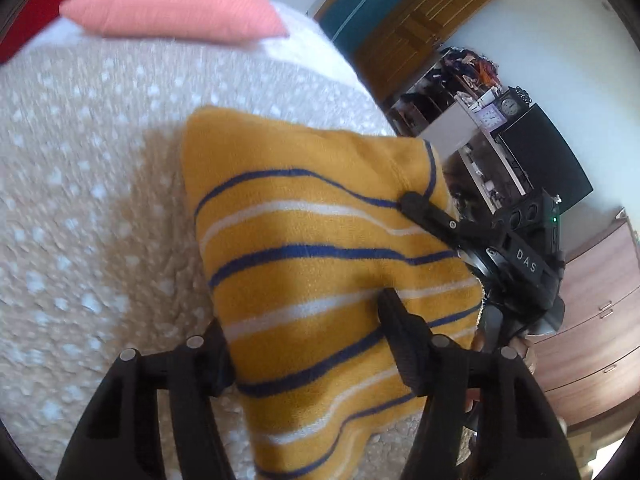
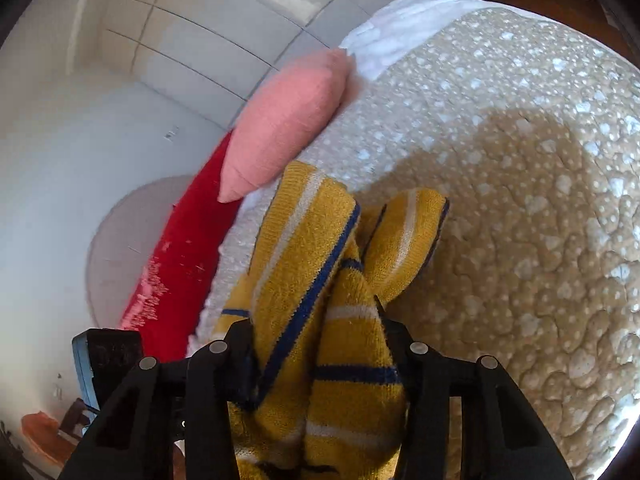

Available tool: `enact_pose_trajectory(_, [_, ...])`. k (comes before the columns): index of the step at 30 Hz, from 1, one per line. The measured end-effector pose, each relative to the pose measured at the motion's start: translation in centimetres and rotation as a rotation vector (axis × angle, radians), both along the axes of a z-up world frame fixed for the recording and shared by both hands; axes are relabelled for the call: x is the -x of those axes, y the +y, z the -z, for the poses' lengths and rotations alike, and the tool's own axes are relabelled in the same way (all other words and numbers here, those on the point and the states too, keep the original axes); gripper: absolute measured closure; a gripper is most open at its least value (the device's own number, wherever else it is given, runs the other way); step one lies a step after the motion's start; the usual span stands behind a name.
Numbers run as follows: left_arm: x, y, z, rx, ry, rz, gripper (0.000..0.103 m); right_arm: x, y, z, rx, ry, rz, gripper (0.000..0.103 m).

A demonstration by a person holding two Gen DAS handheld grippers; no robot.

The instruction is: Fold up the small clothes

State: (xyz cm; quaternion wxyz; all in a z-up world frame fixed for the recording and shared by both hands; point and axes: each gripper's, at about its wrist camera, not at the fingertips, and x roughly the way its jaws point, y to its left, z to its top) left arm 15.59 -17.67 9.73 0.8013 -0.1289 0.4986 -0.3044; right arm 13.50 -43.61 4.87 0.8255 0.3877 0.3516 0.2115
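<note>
A small yellow garment [image 1: 320, 248] with blue and white stripes hangs lifted above the bed, stretched between both grippers. My left gripper [image 1: 304, 328] is shut on its near edge, fabric between the two black fingers [image 1: 400, 340]. My right gripper [image 1: 416, 200] shows at the garment's far right corner and pinches it there. In the right wrist view the garment [image 2: 320, 280] bunches up between the right gripper's fingers [image 2: 316, 344], which are shut on it.
A beige dotted bedspread [image 1: 80, 200] covers the bed below. A pink pillow [image 1: 176, 4] and a red cushion [image 2: 180, 264] lie at the bed's far end. Wooden drawers [image 1: 600, 320] and cluttered shelves [image 1: 480, 120] stand to the right.
</note>
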Motion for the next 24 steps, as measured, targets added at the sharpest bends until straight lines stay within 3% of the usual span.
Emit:
enact_pose_trajectory(2, [0.4,0.0,-1.1,-0.033,-0.038,-0.013,0.038,0.2,0.2,-0.5,0.001,-0.034,0.004,0.051])
enact_pose_trajectory(3, [0.4,-0.4,-0.8,-0.090,-0.049,-0.029,0.032,0.2,0.3,-0.3,0.034,-0.030,0.019,0.044])
enact_pose_trajectory(5, [0.5,-1.0,0.8,-0.216,-0.043,-0.077,0.024,-0.2,0.6,0.7,0.199,0.044,0.103,0.033])
enact_pose_trajectory(7, [0.7,-1.2,3.9,-0.307,0.020,-0.090,0.024,0.1,0.6,1.8,0.331,0.119,0.153,0.033])
enact_pose_trajectory(10, [1.9,0.6,5.2,-0.222,0.071,-0.113,0.024,2.5,-0.3,0.6,0.293,0.087,0.198,0.033])
enact_pose_trajectory(12, [3.4,1.8,4.2,-0.175,0.046,-0.146,0.024,4.2,0.1,-1.7,0.298,0.010,0.184,0.034])
enact_pose_trajectory(15, [6.7,3.4,1.5,-0.188,-0.065,-0.213,0.024,6.2,2.5,-4.0,0.261,-0.073,0.073,0.035])
enact_pose_trajectory(18, [11.2,4.5,-1.9,-0.245,-0.220,-0.286,0.024,7.1,5.3,-2.7,0.246,-0.063,-0.039,0.034])
enact_pose_trajectory(20, [14.6,5.5,-4.4,-0.298,-0.346,-0.340,0.019,6.7,5.8,-0.3,0.304,0.020,0.001,0.030])
enact_pose_trajectory(22, [17.3,6.1,-6.6,-0.344,-0.460,-0.410,0.007,6.5,5.1,2.3,0.424,0.183,0.117,0.028])
enact_pose_trajectory(24, [20.3,7.3,-9.2,-0.364,-0.599,-0.500,0.000,8.2,4.4,2.5,0.339,0.175,0.148,0.026])
